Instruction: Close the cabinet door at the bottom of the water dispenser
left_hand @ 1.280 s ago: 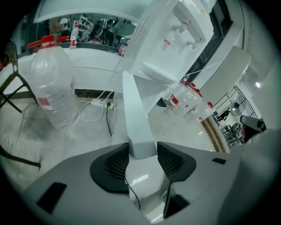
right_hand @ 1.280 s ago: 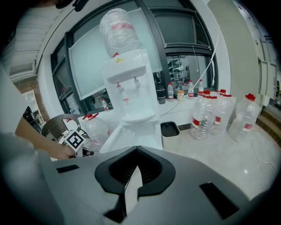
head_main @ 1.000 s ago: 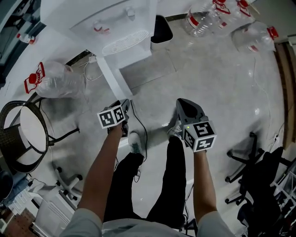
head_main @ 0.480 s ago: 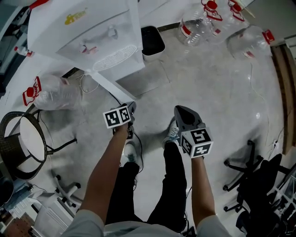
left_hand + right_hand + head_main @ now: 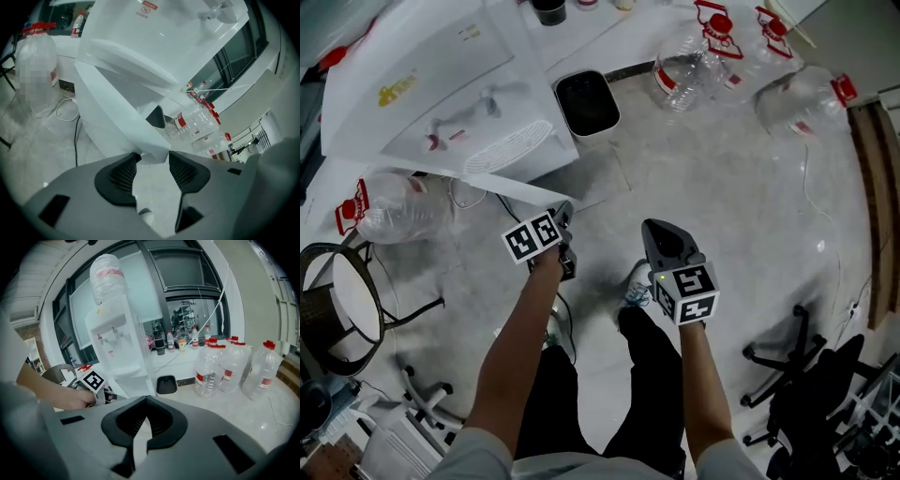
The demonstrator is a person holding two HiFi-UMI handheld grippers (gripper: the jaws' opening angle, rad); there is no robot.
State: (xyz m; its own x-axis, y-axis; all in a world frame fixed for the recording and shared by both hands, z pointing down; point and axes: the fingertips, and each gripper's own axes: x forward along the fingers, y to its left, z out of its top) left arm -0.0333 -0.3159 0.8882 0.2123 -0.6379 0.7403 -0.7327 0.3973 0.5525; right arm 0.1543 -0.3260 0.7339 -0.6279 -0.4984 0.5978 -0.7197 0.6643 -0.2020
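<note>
The cabinet door (image 5: 525,190), a plain white panel at the foot of the water dispenser (image 5: 441,94), stands swung out towards the person, its thin free edge reaching the left gripper (image 5: 563,217); bare grey floor lies open to its right and on its far side, up to the black tray (image 5: 586,101) and the clear bottles (image 5: 686,64); a lying bottle (image 5: 394,208) crowds its left; the door hides the cabinet's inside, and the dispenser runs off the head view's top edge; the left jaws have just been opening and stand apart around the door's corner; the right gripper (image 5: 661,242) hangs to the right, jaws closed on nothing
</note>
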